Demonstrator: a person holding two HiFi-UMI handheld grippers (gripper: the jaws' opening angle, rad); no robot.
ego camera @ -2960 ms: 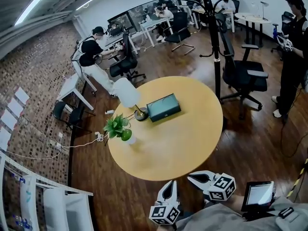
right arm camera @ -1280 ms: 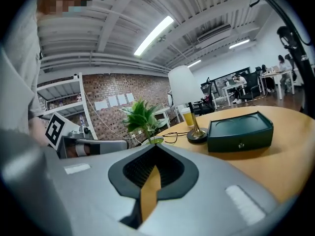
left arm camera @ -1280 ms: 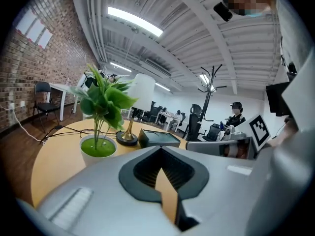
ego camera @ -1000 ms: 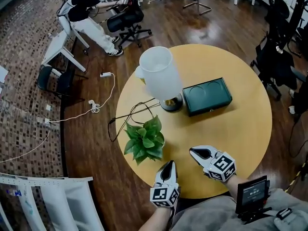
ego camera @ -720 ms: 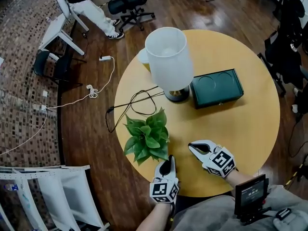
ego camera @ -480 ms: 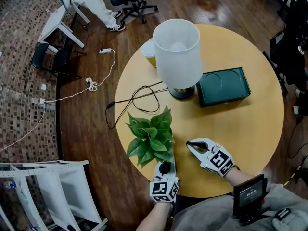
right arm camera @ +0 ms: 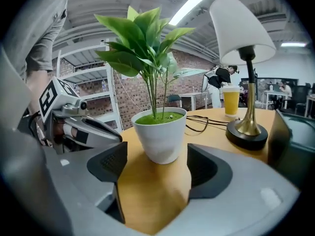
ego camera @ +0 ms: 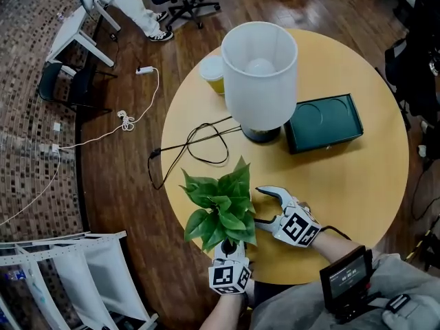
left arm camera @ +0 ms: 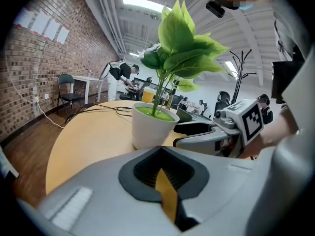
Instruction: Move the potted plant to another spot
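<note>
Wide apart now: the right gripper's jaws have just been opening, nothing pinched, with the potted plant just ahead of them. The left gripper's jaws are pressed together, empty, just short of the pot. It stands near the table edge, the lamp beyond.

Round yellow wooden table carries: white-shaded lamp, dark green rectangular box just beside it, yellow drink cup, looped black cable, green plant in white pot near edge.
</note>
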